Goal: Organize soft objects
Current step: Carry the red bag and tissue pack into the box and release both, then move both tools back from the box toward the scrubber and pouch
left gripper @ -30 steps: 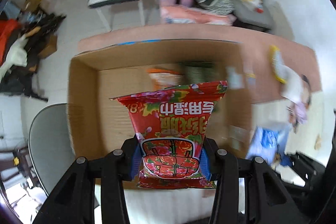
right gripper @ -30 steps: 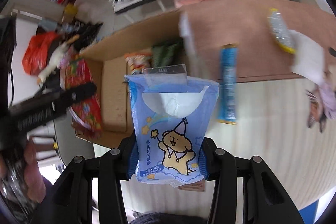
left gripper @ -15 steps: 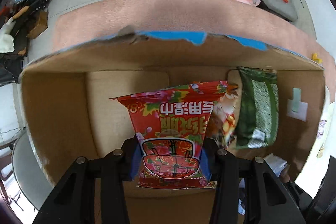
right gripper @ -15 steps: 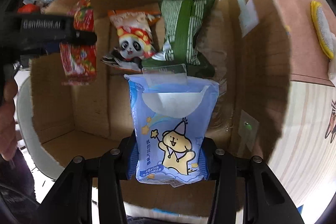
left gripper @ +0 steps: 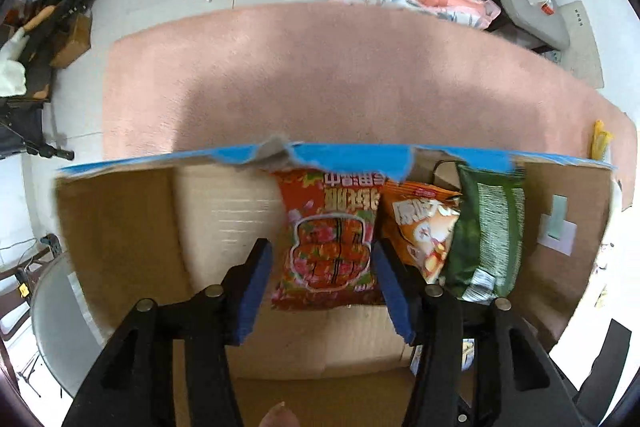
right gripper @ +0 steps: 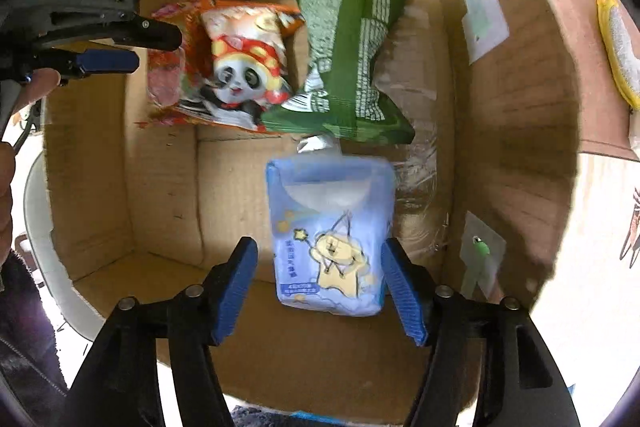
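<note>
Gaping over the box, the left gripper has its jaws spread; the red pack lies inside, beside the orange bag and green bag. The right gripper is likewise spread, the blue tissue pack lying loose between its fingers.

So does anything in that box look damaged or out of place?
The cardboard box has a ragged, torn patch in the blue tape along its top edge. Inside, the orange panda packet and the green packet lie overlapping rather than side by side. Nothing looks spilled.
</note>
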The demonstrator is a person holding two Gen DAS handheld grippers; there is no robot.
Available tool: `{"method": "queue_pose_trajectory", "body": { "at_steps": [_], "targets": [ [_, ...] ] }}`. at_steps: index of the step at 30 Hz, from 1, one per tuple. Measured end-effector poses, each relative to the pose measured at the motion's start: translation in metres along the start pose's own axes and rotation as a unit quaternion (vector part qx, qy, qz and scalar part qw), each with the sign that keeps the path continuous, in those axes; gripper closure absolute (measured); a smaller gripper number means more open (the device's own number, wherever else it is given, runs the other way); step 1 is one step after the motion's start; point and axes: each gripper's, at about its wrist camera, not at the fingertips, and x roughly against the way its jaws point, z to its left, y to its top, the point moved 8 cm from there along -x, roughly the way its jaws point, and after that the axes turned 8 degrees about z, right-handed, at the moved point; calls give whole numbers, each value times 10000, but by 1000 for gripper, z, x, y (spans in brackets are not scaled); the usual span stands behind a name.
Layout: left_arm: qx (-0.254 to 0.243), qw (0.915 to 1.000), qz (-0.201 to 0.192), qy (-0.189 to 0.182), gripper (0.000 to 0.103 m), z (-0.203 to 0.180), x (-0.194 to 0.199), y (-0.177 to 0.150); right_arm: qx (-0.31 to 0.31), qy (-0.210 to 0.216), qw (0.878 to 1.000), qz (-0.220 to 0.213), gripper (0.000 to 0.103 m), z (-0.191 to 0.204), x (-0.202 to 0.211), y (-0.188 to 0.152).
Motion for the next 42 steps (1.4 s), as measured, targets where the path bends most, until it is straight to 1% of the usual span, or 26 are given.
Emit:
{"method": "queue_pose_trajectory", "body": {
  "at_steps": [1, 3, 4, 5, 6, 8, 9, 10, 11, 13, 14, 19, 23, 26, 29, 31, 33, 35, 37, 38, 39, 41, 42],
  "targets": [
    [-9, 10000, -73, 14, 53, 1, 7, -5, 28, -67, 10000, -43, 26, 0, 6, -2],
    [-43, 9996, -266, 51, 51, 2, 24, -18, 115, -295, 9992, -255, 17, 1, 21, -6],
    [-66, 9993, -361, 69, 48, 2, 29, -24, 135, -376, 9986, -351, 17, 1, 28, -7],
    [-109, 9987, -495, 86, 39, 2, 37, -29, 153, -459, 9978, -450, 17, 0, 36, -10],
    [-139, 9979, -616, 111, 27, 2, 44, -37, 140, -496, 9973, -521, 17, -3, 40, -10],
    [-126, 9960, -876, 138, 16, 3, 58, -55, 123, -554, 9958, -724, 9, -6, 56, -18],
    [-128, 9953, -949, 153, 11, 4, 61, -60, 106, -597, 9949, -806, 4, -7, 63, -17],
    [-118, 9945, -1027, 167, 9, 4, 65, -72, 86, -637, 9937, -921, 0, -9, 73, -22],
    [-104, 9943, -1052, 128, 8, 4, 65, -76, 57, -635, 9927, -1025, 0, -13, 82, -27],
    [-75, 9935, -1138, 74, 5, 5, 69, -96, 21, -634, 9917, -1118, 0, -15, 94, -31],
    [-73, 9931, -1165, 49, 1, 6, 70, -106, 18, -610, 9913, -1169, 0, -15, 101, -35],
    [58, 9897, -1424, 152, 1, 7, 80, -143, 108, -630, 9871, -1467, 0, -18, 128, -59],
    [159, 9877, -1550, 130, 1, 3, 90, -167, 225, -450, 9865, -1559, 0, -15, 142, -79],
    [114, 9865, -1628, 120, 1, -13, 100, -182, 260, -195, 9861, -1628, 0, -18, 147, -90],
    [-4, 9838, -1772, 269, 1, -39, 112, -185, 146, 38, 9845, -1746, 0, -36, 157, -95],
    [-167, 9818, -1857, 373, 1, -62, 119, -182, -33, 84, 9830, -1832, 0, -61, 167, -95],
    [-350, 9808, -1865, 440, 1, -93, 124, -172, -264, 70, 9816, -1890, 0, -92, 179, -94],
    [-523, 9816, -1800, 357, 1, -125, 123, -157, -551, 17, 9793, -1947, 0, -131, 189, -88],
    [-649, 9824, -1715, 361, 1, -156, 118, -138, -945, -67, 9744, -2040, 0, -180, 201, -78],
    [-717, 9832, -1644, 349, 1, -174, 114, -127, -1180, -135, 9716, -2049, 0, -212, 205, -69],
    [-807, 9837, -1579, 302, 1, -195, 109, -112, -1343, -190, 9693, -2049, 0, -234, 207, -62],
    [-893, 9850, -1434, 341, 1, -226, 100, -87, -1741, -288, 9643, -1977, 0, -291, 206, -41],
    [-932, 9861, -1334, 331, 1, -241, 94, -74, -1865, -318, 9632, -1907, 0, -311, 202, -32]
  ]
}}
